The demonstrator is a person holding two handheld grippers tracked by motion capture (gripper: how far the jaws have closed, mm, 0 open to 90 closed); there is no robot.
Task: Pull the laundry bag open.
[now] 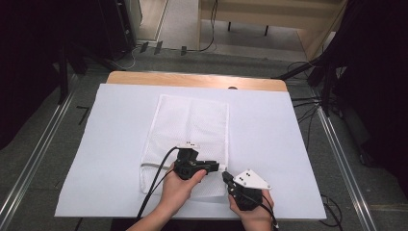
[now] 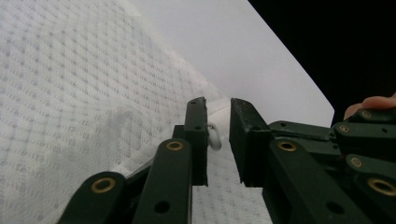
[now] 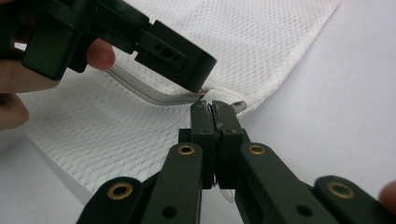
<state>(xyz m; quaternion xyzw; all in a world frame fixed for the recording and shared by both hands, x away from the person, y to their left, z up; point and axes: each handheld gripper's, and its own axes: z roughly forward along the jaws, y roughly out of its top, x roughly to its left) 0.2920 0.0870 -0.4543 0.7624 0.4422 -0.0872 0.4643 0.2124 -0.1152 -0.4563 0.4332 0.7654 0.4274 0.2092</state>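
Note:
A white mesh bag [image 1: 187,130] lies flat on the white-covered table, its zipper strip [image 3: 154,95] running along the near end. My left gripper [image 1: 219,167] rests over the bag's near right corner, pointing right. In its own view the left gripper [image 2: 218,102] stands open above the mesh [image 2: 70,93], with a small white tab [image 2: 215,138] beside one jaw. My right gripper [image 1: 225,176] meets it from the near right. In its own view the right gripper [image 3: 210,106] is shut on a thin zipper pull at the corner of the bag [image 3: 140,130]; the left gripper's tip [image 3: 198,88] touches the strip just above.
A white sheet [image 1: 269,134] covers the table, with bare wood [image 1: 192,79] along the far edge. Both hands sit close to the near edge. Metal floor rails [image 1: 38,144] flank the table, and cables [image 1: 308,103] lie on the floor at right.

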